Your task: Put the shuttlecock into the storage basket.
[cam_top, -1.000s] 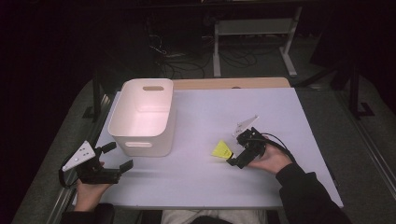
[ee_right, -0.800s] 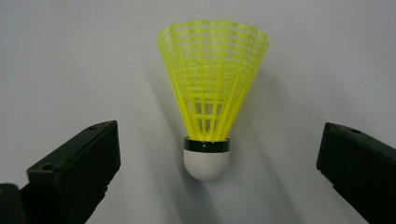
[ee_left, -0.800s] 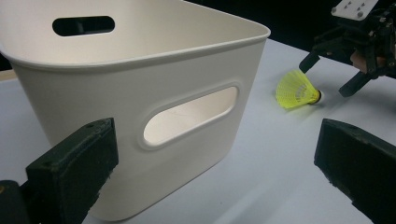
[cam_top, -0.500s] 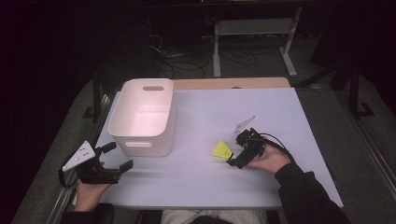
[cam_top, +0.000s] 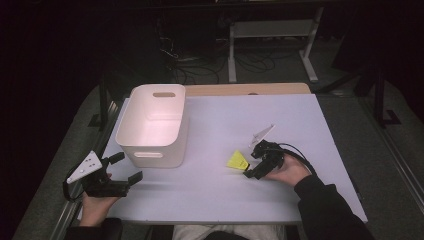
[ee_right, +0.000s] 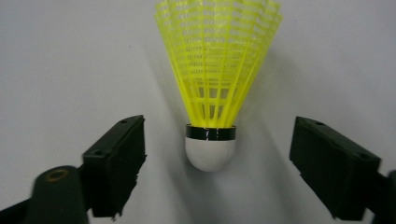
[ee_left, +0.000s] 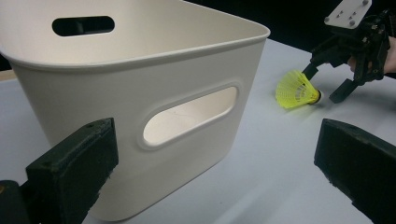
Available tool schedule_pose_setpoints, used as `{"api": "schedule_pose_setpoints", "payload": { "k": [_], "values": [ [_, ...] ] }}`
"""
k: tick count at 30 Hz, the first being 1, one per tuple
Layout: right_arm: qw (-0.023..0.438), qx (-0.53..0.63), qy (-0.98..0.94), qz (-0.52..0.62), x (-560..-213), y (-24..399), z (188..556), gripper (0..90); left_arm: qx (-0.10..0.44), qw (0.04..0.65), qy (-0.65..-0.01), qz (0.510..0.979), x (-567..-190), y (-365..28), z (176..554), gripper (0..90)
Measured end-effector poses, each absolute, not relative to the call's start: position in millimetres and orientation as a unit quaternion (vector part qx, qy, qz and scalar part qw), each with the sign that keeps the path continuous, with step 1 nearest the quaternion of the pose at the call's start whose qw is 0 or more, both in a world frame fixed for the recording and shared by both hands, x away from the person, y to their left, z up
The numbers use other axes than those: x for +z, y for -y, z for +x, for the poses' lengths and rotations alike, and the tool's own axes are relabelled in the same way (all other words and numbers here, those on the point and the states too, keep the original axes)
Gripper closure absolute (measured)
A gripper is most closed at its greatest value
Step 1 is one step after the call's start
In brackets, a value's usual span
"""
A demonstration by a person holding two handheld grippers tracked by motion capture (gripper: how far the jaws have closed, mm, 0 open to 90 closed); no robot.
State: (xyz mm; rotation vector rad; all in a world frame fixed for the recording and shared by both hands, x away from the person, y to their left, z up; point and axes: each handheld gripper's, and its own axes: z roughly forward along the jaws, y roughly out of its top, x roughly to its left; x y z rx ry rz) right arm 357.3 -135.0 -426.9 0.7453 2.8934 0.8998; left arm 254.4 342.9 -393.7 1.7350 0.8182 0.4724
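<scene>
right gripper (cam_top: 251,161) jaws were closing around the yellow plastic shuttlecock (cam_top: 238,161), not yet gripping; left gripper (cam_top: 125,168) was wide; white plastic bin (cam_top: 135,131) empty.

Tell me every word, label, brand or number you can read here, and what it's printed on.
None: no writing can be read in these pictures.
The white bin is plain, with no label on the walls that show.
The yellow shuttlecock has a plain black band and white cap, no brand.
The grey plate on the left tongs bears small dots, not letters.
</scene>
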Motion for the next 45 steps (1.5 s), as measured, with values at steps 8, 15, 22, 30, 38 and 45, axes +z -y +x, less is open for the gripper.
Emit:
{"api": "schedule_pose_setpoints", "payload": {
  "k": [8, 15, 22, 30, 38, 45],
  "values": [
    [0.010, 0.281, -0.931, 0.235, -428.7, 134.8, 356.3, 40.3, 0.200, 0.551, -0.345, 0.733, -393.7, -343.0, 254.3, 0.0],
    [0.011, 0.276, -0.933, 0.228, -429.0, 133.3, 355.8, 53.6, 0.199, 0.548, -0.345, 0.736, -394.0, -342.4, 254.4, 0.0],
    [0.012, 0.276, -0.934, 0.225, -428.4, 133.1, 355.2, 62.4, 0.200, 0.548, -0.345, 0.735, -394.0, -342.7, 254.4, 0.0],
    [0.011, 0.279, -0.934, 0.223, -425.1, 133.6, 354.2, 62.8, 0.199, 0.549, -0.345, 0.735, -393.9, -342.8, 254.3, 0.0],
    [0.015, 0.283, -0.934, 0.217, -421.3, 133.3, 352.0, 62.8, 0.200, 0.549, -0.345, 0.734, -393.8, -342.9, 254.2, 0.0],
    [0.014, 0.290, -0.933, 0.212, -415.0, 132.6, 350.0, 62.9, 0.200, 0.550, -0.345, 0.734, -393.7, -343.0, 254.1, 0.0]
  ]
}}
